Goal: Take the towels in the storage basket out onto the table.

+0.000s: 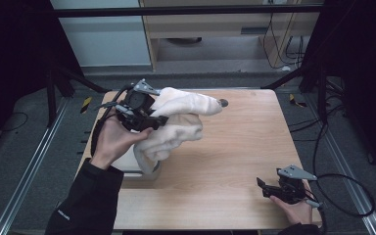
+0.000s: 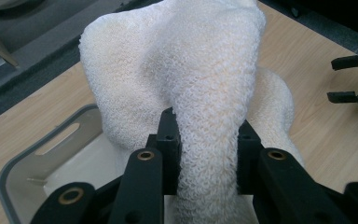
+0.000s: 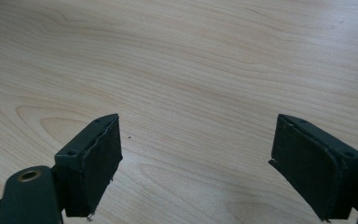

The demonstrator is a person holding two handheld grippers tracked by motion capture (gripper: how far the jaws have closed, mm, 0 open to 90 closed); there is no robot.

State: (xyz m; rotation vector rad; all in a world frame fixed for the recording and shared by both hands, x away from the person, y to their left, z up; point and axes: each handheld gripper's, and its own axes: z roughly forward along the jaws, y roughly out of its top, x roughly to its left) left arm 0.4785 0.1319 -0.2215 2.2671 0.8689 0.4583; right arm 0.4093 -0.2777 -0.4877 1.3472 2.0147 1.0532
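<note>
Towel [image 1: 178, 122], cream and bunched, hangs pinched in the left claw [image 1: 152, 122] above the grey bin [image 1: 144, 169], long axis toward the tabletop's [image 1: 235, 147] far-right; right claw [image 1: 267, 188] spread wide

towel [image 1: 176, 122]: at ten o'clock of the table [image 1: 235, 147], hanging above the bin [image 1: 144, 171]
bin: at eight o'clock, on the table's left edge
left gripper [image 1: 147, 117]: at the towel's nine o'clock side
right gripper [image 1: 269, 188]: at four o'clock, well apart from the towel
</note>
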